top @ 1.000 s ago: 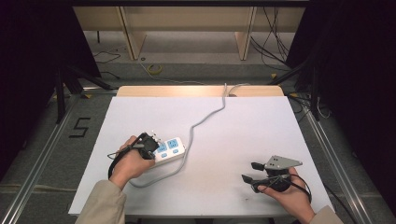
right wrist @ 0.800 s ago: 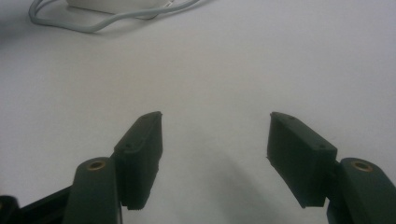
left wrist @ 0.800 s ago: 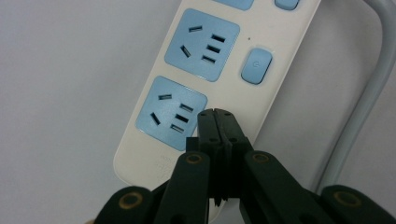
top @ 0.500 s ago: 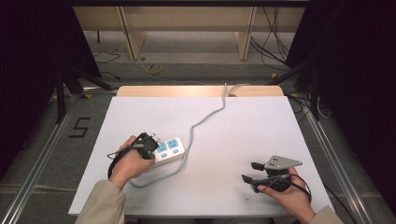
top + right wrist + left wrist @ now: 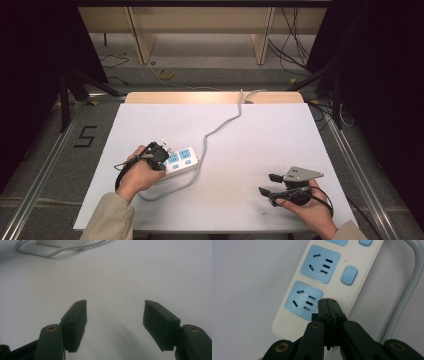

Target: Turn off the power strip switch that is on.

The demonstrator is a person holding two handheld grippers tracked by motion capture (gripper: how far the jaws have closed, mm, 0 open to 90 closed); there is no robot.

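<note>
A white power strip (image 5: 181, 161) with blue sockets lies on the white table (image 5: 260, 135), left of centre. Its grey cable (image 5: 220, 125) runs to the table's far edge. My left gripper (image 5: 159, 153) is over the strip's near end, held in the person's left hand. In the left gripper view its jaws are closed together with nothing between them, tips (image 5: 327, 302) beside the nearest blue socket (image 5: 303, 300) of the power strip (image 5: 324, 282). A blue button (image 5: 349, 275) sits to the right. My right gripper (image 5: 268, 184) rests low at the table's front right, open and empty (image 5: 113, 312).
The cable loops in front of the strip (image 5: 165, 192) and shows far off in the right gripper view (image 5: 57, 251). Beyond the table stand wooden shelf legs (image 5: 142, 40) and floor cables (image 5: 295, 45). A "5" is marked on the floor (image 5: 86, 136) at left.
</note>
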